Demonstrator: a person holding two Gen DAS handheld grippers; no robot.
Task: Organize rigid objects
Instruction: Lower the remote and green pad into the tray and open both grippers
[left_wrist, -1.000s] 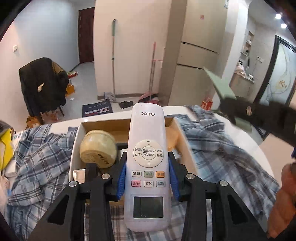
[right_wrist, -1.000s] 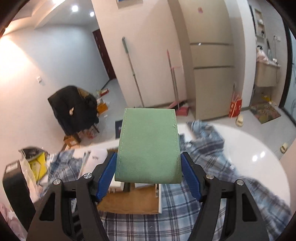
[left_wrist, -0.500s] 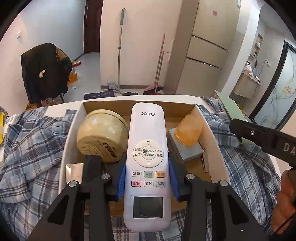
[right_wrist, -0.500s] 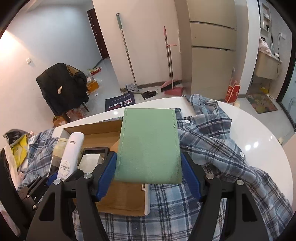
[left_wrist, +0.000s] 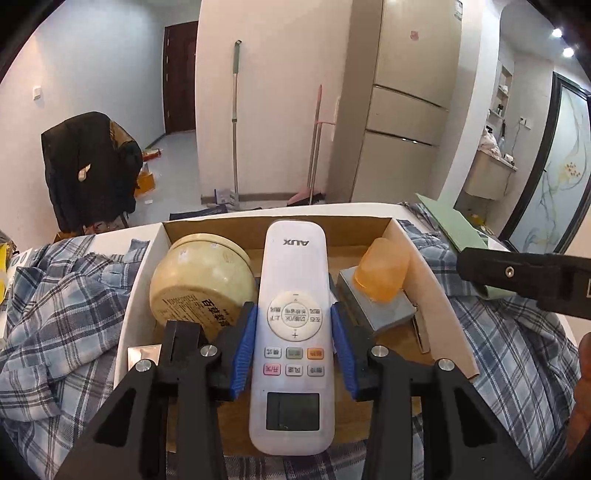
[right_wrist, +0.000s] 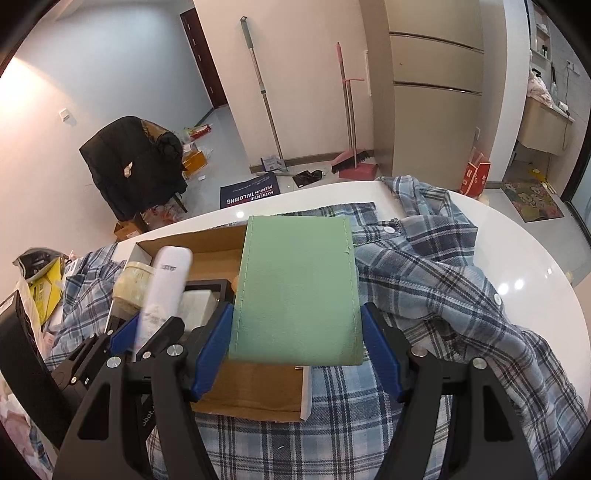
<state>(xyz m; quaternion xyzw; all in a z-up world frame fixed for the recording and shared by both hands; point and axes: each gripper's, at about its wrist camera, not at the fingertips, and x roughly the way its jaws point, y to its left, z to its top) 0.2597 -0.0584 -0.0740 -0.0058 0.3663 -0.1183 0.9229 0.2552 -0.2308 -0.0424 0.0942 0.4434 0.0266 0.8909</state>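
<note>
The left claw is squeezing a white air-conditioner remote by its two long sides, with the blue pads tight against it. The remote hangs over the middle of an open cardboard box and points toward the far wall of the box. It does not look put down yet. The right claw is gripping a flat green case by its two edges. I think it may be a cover or a card holder, but I cannot tell for sure. The green case floats over the right side of the same box. The box sits on a blue checked shirt that is spread over a round white desk. Some things are already in the box. A round cream jar lies on its side at the left. A small orange cup sits on top of a grey block at the right. There is a gap between the jar and the grey block, and the remote looks like it could fit there. So the job seems partly done. The two things in the claws are left to set down and let go. I cannot see other loose hard things waiting on the desk, but a lot of the desk is hidden.
</note>
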